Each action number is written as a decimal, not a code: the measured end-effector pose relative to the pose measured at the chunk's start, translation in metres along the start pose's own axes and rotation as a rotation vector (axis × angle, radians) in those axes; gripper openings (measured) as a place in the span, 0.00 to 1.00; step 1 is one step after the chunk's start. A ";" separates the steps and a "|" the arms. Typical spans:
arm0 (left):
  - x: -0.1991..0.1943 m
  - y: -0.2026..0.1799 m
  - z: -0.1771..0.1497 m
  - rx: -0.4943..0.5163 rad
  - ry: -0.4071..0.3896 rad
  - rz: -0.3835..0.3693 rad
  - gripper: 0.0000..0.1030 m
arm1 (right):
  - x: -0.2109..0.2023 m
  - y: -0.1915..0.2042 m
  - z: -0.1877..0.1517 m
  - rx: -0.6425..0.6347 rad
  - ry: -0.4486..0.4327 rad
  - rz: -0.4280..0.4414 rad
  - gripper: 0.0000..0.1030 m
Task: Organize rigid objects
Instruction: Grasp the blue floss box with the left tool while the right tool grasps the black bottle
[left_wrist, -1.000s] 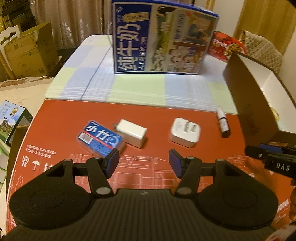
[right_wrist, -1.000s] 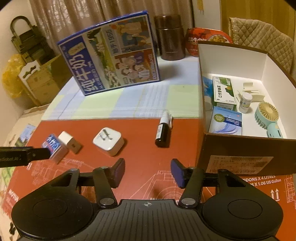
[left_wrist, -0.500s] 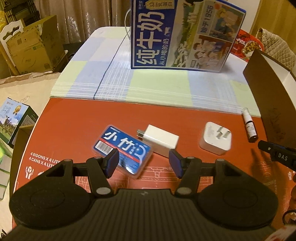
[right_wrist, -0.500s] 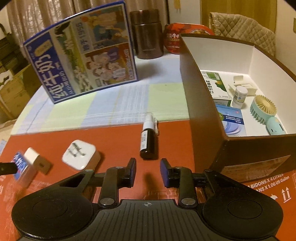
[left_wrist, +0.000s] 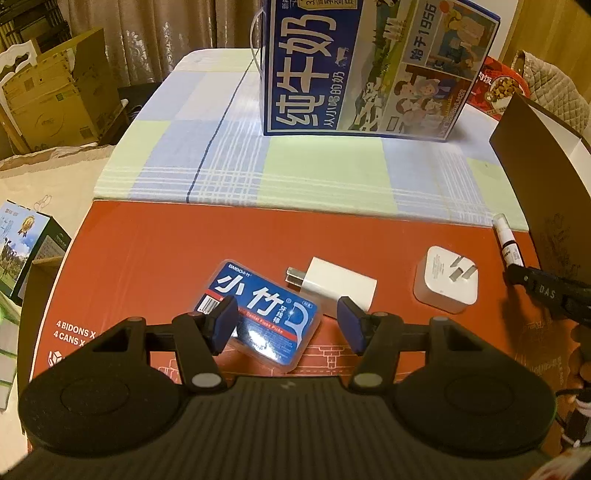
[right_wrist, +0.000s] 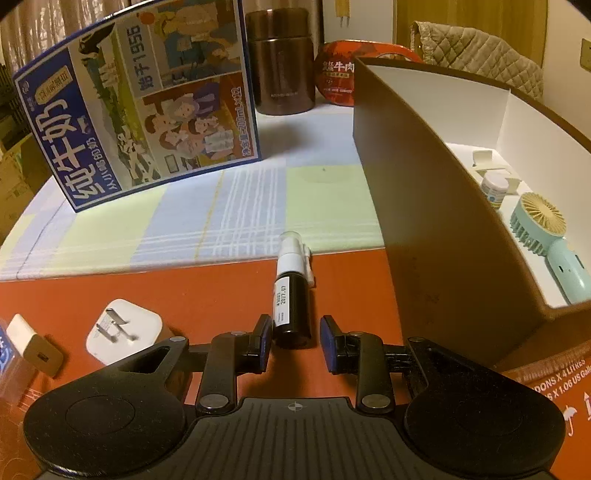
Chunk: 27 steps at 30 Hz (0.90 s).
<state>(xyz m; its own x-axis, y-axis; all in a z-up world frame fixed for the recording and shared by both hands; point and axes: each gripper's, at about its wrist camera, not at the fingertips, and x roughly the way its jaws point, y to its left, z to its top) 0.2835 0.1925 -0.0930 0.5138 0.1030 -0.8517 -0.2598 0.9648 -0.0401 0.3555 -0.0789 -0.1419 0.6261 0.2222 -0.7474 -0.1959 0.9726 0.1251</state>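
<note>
We read "1956" on the blue milk carton (right_wrist: 140, 110), "小竹" on the flat blue floss box (left_wrist: 258, 310), "4 BIDONS X" and "4 CANS X" on the red cardboard (left_wrist: 147, 251), "DAS" on the right gripper (left_wrist: 517, 275).

Brown box wall (right_wrist: 424, 221) hard right of spray bottle (right_wrist: 291, 295); left side open

Hidden and cut-off parts on the table

The brown box (right_wrist: 436, 221) wall hides most of its contents; the small white bottle (right_wrist: 495, 186) shows only its top. The floss case (right_wrist: 7, 354) is cut by the left edge, and the left gripper's finger (left_wrist: 221, 325) covers 1 corner of its label (left_wrist: 258, 310).
</note>
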 end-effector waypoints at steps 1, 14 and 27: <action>0.000 0.000 -0.001 0.000 0.003 -0.001 0.54 | 0.000 0.000 0.000 -0.003 -0.001 0.001 0.25; 0.003 0.002 -0.013 0.036 0.011 0.022 0.56 | -0.026 -0.004 -0.024 -0.071 0.035 0.068 0.19; 0.014 0.004 -0.015 0.215 -0.022 0.048 0.67 | -0.035 -0.006 -0.032 -0.059 0.091 0.079 0.22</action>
<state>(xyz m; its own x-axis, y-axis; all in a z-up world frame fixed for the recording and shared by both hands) 0.2768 0.1943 -0.1130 0.5235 0.1529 -0.8382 -0.1052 0.9878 0.1145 0.3107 -0.0949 -0.1379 0.5363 0.2883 -0.7933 -0.2876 0.9460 0.1494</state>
